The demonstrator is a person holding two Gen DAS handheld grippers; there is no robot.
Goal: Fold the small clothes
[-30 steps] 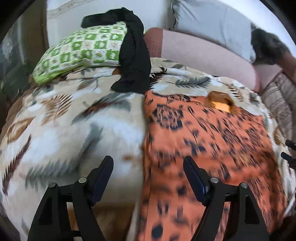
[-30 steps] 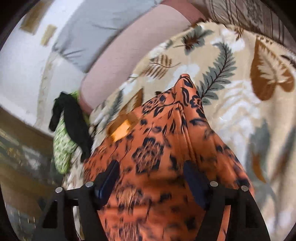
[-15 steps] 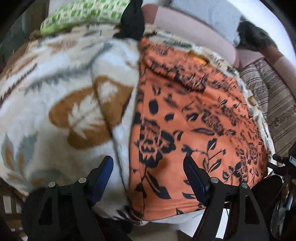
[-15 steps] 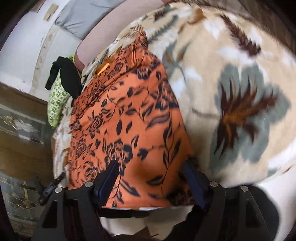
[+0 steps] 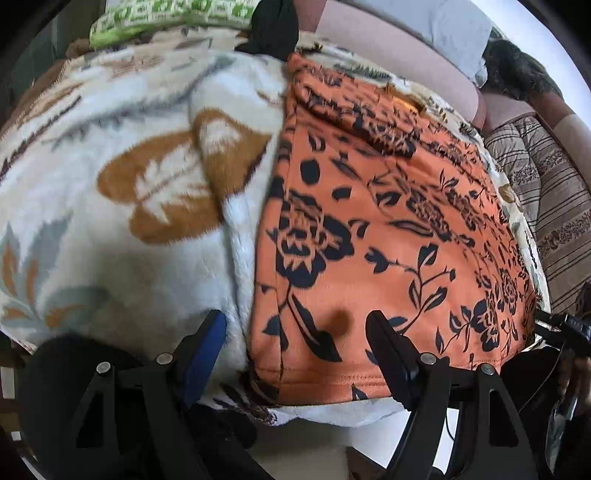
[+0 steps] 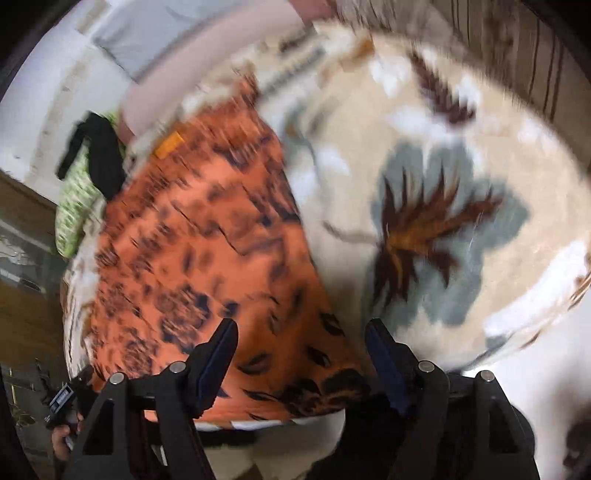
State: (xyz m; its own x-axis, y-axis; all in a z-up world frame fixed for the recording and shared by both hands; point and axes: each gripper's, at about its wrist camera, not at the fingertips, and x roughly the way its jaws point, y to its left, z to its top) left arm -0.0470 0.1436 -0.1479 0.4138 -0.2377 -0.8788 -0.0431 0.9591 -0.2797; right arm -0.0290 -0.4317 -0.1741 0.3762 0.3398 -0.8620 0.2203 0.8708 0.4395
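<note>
Orange floral garment (image 5: 388, 229) lies flat on leaf-print blanket (image 5: 129, 177), hem at the near edge. Left tongs (image 5: 295, 332) spread wide over the hem's left corner, nothing pinched. Right tongs (image 6: 301, 349) also spread, over the right corner. Left view is sharp & shows striped cushion (image 5: 554, 206); right view is blurred.

Home bedroom or living room. Bed covered by fleece blanket (image 5: 155, 192) with leaf print, soft and rumpled. Green checked pillow (image 5: 173, 16) at the far end, black garment (image 5: 275, 29) draped over it. Pink bolster (image 5: 391, 48) and grey cushion (image 5: 443, 26) against a white wall (image 6: 55, 85). Striped bedding (image 5: 546, 192) at the side. Orange floral garment (image 5: 369, 221) spread on the blanket. Wood-panelled furniture (image 6: 26, 295) beside the bed. Domestic textiles throughout, daylight.
</note>
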